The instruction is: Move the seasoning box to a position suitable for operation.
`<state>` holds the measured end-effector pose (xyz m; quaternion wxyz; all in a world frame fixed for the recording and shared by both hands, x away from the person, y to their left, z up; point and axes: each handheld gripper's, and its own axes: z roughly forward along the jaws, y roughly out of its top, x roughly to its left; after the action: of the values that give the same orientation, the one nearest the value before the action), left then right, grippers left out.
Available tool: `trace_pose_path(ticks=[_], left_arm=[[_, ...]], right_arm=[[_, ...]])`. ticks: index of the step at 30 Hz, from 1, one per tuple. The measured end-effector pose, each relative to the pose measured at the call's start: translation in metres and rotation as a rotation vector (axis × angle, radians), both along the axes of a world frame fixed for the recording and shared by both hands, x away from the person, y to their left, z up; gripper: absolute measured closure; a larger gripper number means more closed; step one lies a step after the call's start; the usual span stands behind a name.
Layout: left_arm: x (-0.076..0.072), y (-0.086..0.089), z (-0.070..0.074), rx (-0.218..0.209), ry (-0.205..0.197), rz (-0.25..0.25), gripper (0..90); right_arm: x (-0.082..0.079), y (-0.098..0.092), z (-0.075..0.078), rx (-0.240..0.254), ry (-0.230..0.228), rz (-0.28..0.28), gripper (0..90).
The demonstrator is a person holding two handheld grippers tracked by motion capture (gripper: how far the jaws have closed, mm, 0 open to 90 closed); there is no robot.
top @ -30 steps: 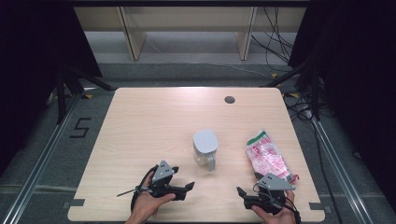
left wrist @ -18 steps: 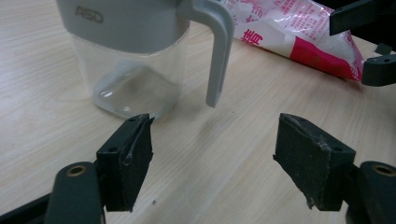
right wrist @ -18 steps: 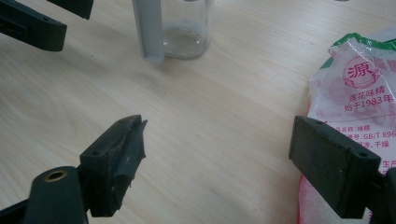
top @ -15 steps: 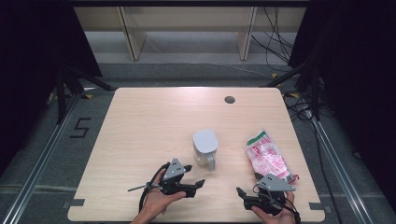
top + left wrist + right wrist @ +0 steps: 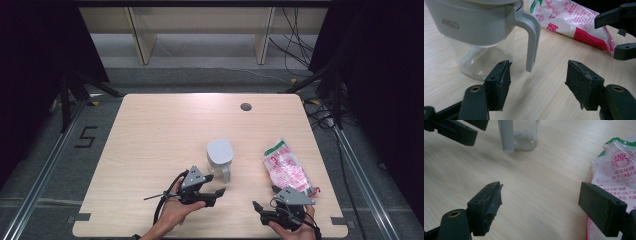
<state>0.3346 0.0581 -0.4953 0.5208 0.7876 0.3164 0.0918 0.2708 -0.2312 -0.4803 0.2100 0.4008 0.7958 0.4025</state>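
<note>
A clear glass jar (image 5: 220, 157) with a grey lid and handle stands upright mid-table. In the left gripper view its handle (image 5: 532, 37) hangs just beyond the gap of my left gripper (image 5: 537, 77). The jaws have just been closing a little and stand open; no pad touches the handle. In the high view my left gripper (image 5: 218, 196) lies just in front of the jar. A red, white and green seasoning bag (image 5: 287, 167) lies flat to the right. My right gripper (image 5: 265, 197) is open near the front edge, with the bag (image 5: 616, 177) behind its right jaw and nothing between its jaws (image 5: 539, 197).
The wooden table (image 5: 160, 130) has a round cable hole (image 5: 245, 106) at the back right. Shelving legs and cables stand on the floor behind it. In the left gripper view the right gripper's jaws (image 5: 619, 32) show beside the bag (image 5: 571, 20).
My left gripper has slid right and slightly forward, up to the jar's handle. The right gripper, the jar and the bag have stayed where they were.
</note>
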Motion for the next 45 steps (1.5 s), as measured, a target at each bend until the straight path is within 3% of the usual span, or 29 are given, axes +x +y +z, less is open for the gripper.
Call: trace_pose_path(ticks=[2,3,6,13,14,15,17,19,24,26,27,28,30,31,32,33,34,36,41,42,43,45], left_arm=[[0.004,-0.001,0.0,0.011,-0.023,-0.015,36.8],[0.003,-0.003,0.0,0.0,-0.004,0.009,37.8],[0.006,-0.007,-0.001,-0.004,-0.001,0.002,39.6],[0.011,-0.013,-0.002,0.011,-0.019,-0.001,43.6],[0.013,-0.016,-0.003,0.012,-0.033,0.0,43.6],[0.013,-0.017,-0.003,0.022,-0.04,0.01,45.0],[0.016,-0.02,-0.004,0.015,-0.04,0.009,47.2],[0.018,-0.022,-0.005,0.021,-0.042,0.008,48.4],[0.023,-0.028,-0.006,0.005,-0.044,0.0,55.5],[0.025,-0.031,-0.007,0.022,-0.055,-0.001,59.7],[0.026,-0.033,-0.008,0.015,-0.048,-0.006,61.1],[0.027,-0.034,-0.009,0.015,-0.05,-0.013,62.6],[0.027,-0.037,-0.009,0.029,-0.059,-0.015,64.7],[0.028,-0.038,-0.009,0.033,-0.071,-0.017,65.7],[0.028,-0.039,-0.008,0.041,-0.079,-0.009,66.7],[0.029,-0.04,-0.009,0.034,-0.084,-0.01,68.7],[0.029,-0.041,-0.009,0.024,-0.084,-0.007,70.7],[0.03,-0.04,-0.009,0.034,-0.094,-0.005,75.2],[0.032,-0.035,-0.008,0.043,-0.114,-0.032,75.8],[0.031,-0.034,-0.009,0.037,-0.096,-0.02,75.7],[0.031,-0.033,-0.008,0.042,-0.098,-0.015,75.5],[0.03,-0.029,-0.008,0.041,-0.103,-0.016,74.9]], right_arm=[[0.0,0.0,0.0,0.001,0.011,-0.006,19.5],[0.0,0.001,0.0,0.005,0.01,-0.007,19.5],[0.0,0.0,0.0,-0.008,0.006,0.002,19.6],[0.0,0.001,-0.001,0.003,0.008,0.003,19.6],[0.0,0.0,-0.001,0.0,0.012,0.012,19.6],[-0.003,0.002,0.0,0.009,0.037,-0.016,19.6],[0.0,0.001,0.0,-0.001,0.008,0.004,19.6],[0.0,0.001,-0.001,-0.002,0.015,0.019,19.6],[0.001,0.002,-0.002,0.001,0.016,0.016,19.6],[0.001,0.002,-0.002,0.0,0.014,0.022,19.6],[0.001,0.002,-0.002,-0.013,-0.01,0.012,19.6],[0.0,0.003,-0.001,-0.01,0.018,0.007,19.6],[-0.001,0.004,-0.002,0.002,0.026,-0.001,19.6],[0.001,0.003,-0.002,-0.02,-0.008,0.02,19.6],[-0.001,0.004,-0.002,-0.008,0.014,0.012,19.6],[0.001,0.002,-0.002,-0.015,-0.001,0.023,19.6],[0.001,0.003,-0.002,-0.007,0.014,0.018,19.6],[0.001,0.003,-0.002,-0.008,0.011,0.019,19.6],[0.001,0.003,-0.002,-0.002,0.017,0.024,19.6],[0.001,0.003,-0.002,-0.015,-0.009,0.027,19.6],[0.001,0.003,-0.002,-0.003,0.019,0.034,19.6],[0.0,0.003,-0.001,-0.012,0.013,0.022,19.6]])
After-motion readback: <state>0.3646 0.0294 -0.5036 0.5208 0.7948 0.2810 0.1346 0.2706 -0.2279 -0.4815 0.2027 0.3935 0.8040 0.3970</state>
